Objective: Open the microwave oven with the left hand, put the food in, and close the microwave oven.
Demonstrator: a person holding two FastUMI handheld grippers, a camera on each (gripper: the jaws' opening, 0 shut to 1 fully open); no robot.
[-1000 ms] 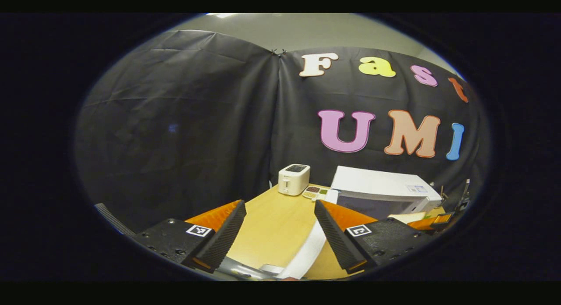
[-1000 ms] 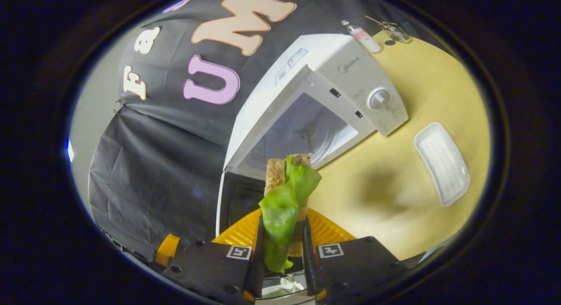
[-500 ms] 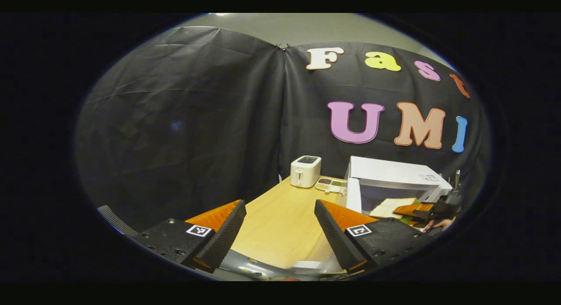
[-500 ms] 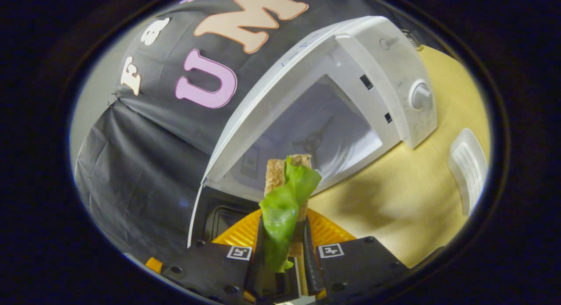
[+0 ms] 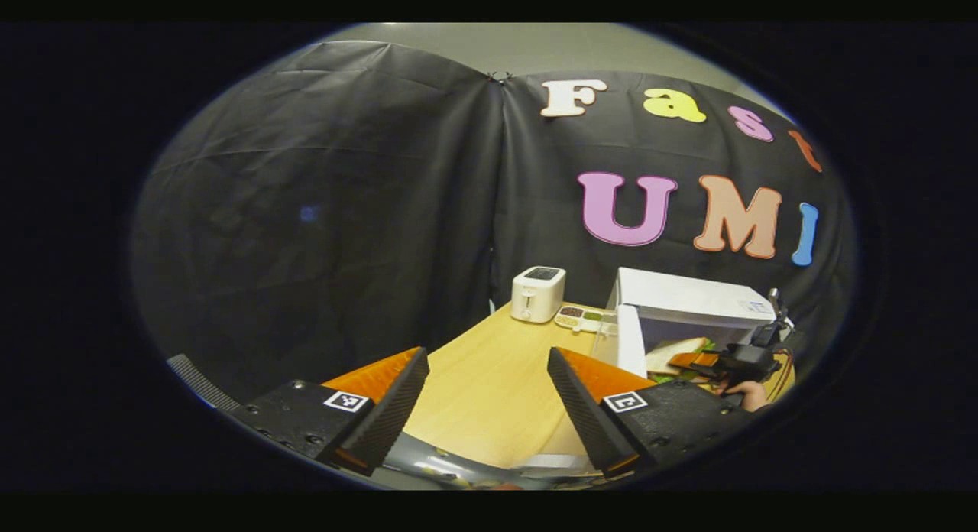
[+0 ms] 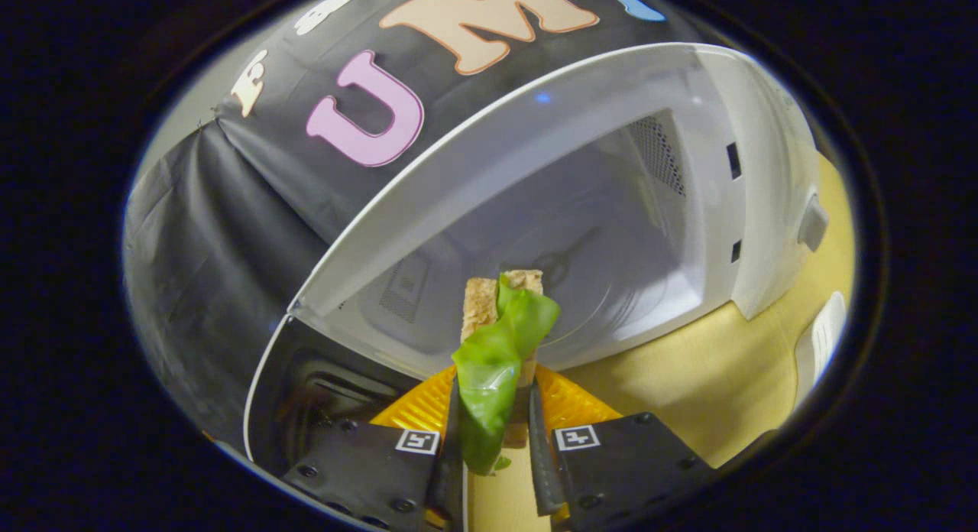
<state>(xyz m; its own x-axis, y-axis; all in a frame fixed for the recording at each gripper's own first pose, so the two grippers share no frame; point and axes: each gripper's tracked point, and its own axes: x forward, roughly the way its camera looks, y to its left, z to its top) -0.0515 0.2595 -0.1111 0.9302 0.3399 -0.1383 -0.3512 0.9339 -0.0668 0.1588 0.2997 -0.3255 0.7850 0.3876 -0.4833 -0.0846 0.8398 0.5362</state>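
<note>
Just one sandwich (image 6: 500, 341), pinched before one open microwave (image 6: 611, 211).

The left gripper view looks from well back, over the near left part of the table (image 5: 489, 379), along it toward the far right corner where the microwave oven (image 5: 688, 318) stands small. The right gripper view looks from very near, tilted, straight into the open microwave oven (image 6: 611, 211). Both views share the oven and the table's right edge.
</note>
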